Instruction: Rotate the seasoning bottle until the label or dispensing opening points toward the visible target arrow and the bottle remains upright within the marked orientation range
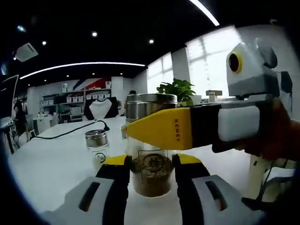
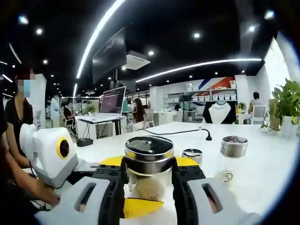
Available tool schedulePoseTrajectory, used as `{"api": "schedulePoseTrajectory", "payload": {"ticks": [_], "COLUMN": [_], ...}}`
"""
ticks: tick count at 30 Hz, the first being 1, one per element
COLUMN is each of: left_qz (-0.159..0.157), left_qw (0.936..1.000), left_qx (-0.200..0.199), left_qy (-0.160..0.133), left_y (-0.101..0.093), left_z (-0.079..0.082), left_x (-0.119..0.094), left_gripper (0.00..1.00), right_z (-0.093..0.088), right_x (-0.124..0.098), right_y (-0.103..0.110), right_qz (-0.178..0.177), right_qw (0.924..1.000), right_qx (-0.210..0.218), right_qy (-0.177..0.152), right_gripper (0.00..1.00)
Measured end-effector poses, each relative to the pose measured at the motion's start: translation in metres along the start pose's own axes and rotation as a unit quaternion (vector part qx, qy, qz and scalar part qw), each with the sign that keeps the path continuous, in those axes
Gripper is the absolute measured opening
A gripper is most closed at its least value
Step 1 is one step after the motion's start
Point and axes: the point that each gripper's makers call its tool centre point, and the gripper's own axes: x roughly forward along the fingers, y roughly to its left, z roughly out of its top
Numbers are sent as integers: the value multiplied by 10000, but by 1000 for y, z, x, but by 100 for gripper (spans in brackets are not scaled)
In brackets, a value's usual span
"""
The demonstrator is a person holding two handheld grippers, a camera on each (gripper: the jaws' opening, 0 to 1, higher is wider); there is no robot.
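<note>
The seasoning bottle [image 1: 151, 180] is a clear glass jar with brown seasoning in the bottom and a wide steel lid [image 1: 151, 104]. It stands upright on the white table [image 1: 56, 164]. My left gripper [image 1: 151, 161] is shut on its lower body, with a black, yellow-tipped jaw on each side. My right gripper comes in from the right, and its yellow finger [image 1: 159, 130] lies across the glass just under the lid. In the right gripper view, my right gripper [image 2: 149, 165] is shut on the bottle [image 2: 149, 185] just below its lid [image 2: 149, 146]. A yellow finger [image 2: 140, 207] of the left gripper shows low in front.
A small glass jar with a metal cap [image 1: 96, 143] stands left of the bottle, and two similar jars [image 2: 233, 151] [image 2: 192, 154] stand beyond it. A black cable [image 1: 70, 131] crosses the table. A potted plant [image 1: 177, 90] stands behind. A person's hand [image 2: 33, 192] holds the left gripper.
</note>
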Motion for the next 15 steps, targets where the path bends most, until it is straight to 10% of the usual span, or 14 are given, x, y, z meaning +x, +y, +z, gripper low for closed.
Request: {"api": "schedulePoseTrajectory", "payload": {"ticks": [6, 15], "left_qz": [-1138, -1529], "left_qw": [9927, 9857], "left_qx": [-384, -662], "left_qy": [74, 256], "left_y": [-12, -22], "left_z": [-1, -5], "left_x": [-1, -3], "left_gripper": [41, 42], "right_z": [3, 7], "right_x": [-7, -13], "right_y": [0, 8], "right_qz": [724, 1193], "right_qw": [9959, 9907], "right_qx": [532, 607], "right_qy": [-106, -244], "right_gripper": [36, 36]}}
